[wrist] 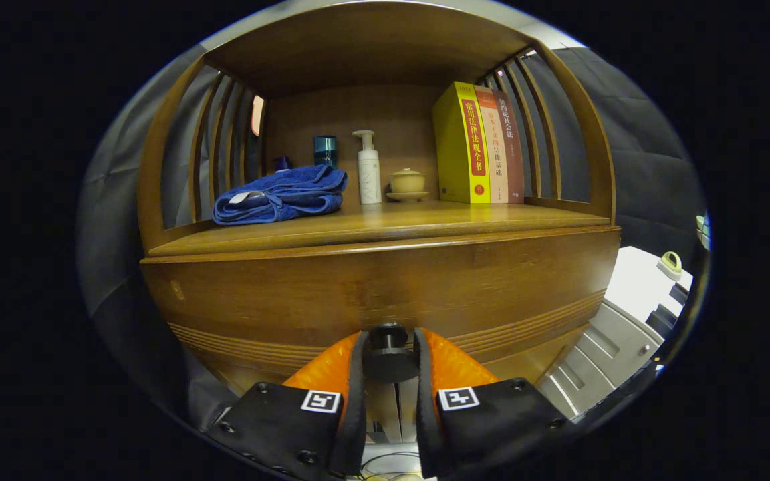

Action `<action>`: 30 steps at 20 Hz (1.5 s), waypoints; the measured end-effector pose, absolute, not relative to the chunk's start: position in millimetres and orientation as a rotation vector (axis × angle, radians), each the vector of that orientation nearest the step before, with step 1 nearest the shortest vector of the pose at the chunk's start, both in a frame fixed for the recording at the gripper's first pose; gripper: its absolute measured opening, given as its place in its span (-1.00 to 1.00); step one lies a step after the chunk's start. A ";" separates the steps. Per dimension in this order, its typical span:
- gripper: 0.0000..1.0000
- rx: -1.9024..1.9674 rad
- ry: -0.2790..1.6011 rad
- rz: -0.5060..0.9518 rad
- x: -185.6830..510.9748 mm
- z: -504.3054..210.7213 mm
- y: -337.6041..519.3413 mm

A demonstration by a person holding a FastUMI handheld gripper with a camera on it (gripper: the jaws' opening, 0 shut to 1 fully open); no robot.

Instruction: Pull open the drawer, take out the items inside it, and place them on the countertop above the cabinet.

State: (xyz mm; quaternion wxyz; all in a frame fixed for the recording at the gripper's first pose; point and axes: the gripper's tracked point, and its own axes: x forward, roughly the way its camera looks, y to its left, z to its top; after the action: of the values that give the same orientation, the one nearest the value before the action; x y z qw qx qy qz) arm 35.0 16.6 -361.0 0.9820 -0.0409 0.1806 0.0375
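- I have my gripper (389, 357) pinching the round dark drawer knob (388, 336), one finger pressed on either side of it; the knob sits on the wide brown wooden drawer front (385, 287).
- Above the drawer I see the wooden countertop (385, 224); far left on it lies a folded blue towel (281, 195); right of that stand a white pump bottle (368, 168) and a small beige lidded cup (407, 182); far right, three upright books (482, 143).
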 end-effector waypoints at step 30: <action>-0.29 -0.073 0.456 0.091 -124.1 -332.1 -8.1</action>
State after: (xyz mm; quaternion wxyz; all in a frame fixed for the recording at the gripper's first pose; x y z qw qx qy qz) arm -124.1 -8.1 -332.1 0.9725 -0.0364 0.2257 0.0452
